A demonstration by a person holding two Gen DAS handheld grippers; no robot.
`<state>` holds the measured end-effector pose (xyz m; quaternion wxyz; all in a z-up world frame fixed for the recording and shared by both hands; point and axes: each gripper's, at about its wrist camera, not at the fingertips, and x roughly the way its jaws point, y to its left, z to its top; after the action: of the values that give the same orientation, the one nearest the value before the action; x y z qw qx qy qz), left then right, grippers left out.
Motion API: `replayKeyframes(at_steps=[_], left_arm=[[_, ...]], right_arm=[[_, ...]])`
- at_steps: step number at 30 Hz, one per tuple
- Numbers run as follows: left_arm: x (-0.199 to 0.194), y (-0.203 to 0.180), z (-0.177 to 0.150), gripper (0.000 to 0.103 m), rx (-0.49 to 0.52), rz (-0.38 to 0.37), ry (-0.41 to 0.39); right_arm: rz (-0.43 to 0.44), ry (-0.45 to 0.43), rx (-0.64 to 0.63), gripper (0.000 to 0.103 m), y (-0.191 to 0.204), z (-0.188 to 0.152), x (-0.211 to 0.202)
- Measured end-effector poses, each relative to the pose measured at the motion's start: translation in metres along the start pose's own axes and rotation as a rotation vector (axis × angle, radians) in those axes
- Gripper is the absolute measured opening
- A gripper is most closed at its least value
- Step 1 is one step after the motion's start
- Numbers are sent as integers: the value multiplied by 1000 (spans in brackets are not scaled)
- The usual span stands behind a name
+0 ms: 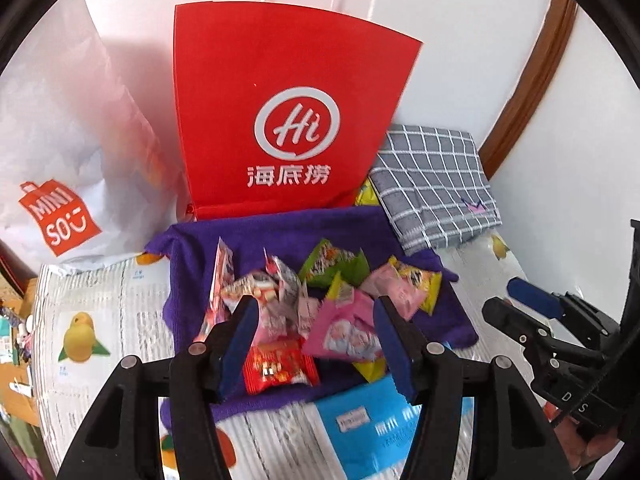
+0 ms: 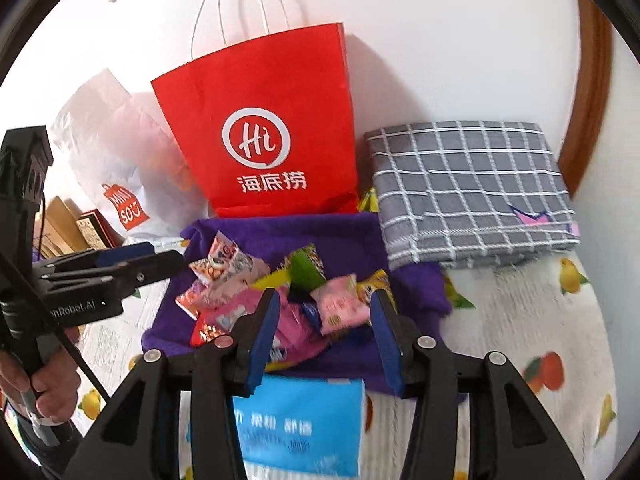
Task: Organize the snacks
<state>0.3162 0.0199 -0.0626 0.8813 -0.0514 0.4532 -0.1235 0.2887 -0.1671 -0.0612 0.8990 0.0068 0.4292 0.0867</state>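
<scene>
A pile of small snack packets (image 1: 320, 312) in pink, green, red and yellow lies on a purple towel (image 1: 280, 236); it also shows in the right wrist view (image 2: 280, 296). A red paper bag (image 1: 280, 112) with white handles stands upright behind the towel, also seen from the right (image 2: 264, 128). My left gripper (image 1: 316, 320) is open and empty, just above the near side of the pile. My right gripper (image 2: 324, 312) is open and empty, over the pile's near edge. Each gripper shows at the edge of the other's view.
A white plastic Miniso bag (image 1: 60, 184) stands left of the red bag. A folded grey checked cloth (image 2: 468, 188) lies at the right. A blue packet (image 1: 368, 420) lies at the near edge on a fruit-print table cover (image 2: 540, 320). A white wall is behind.
</scene>
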Motion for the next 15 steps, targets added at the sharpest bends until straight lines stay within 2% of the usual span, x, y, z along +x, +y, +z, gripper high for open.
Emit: replayKeyframes(at_steps=[6,15], left_arm=[[-36,-8,-25,62,-7,35,-15],[-98,-28,-66,71,-14,84,-70]], right_arm=[[-49,-20,7,60,2,-21,-34],[-63,-22,27,65,4,-52,-96]])
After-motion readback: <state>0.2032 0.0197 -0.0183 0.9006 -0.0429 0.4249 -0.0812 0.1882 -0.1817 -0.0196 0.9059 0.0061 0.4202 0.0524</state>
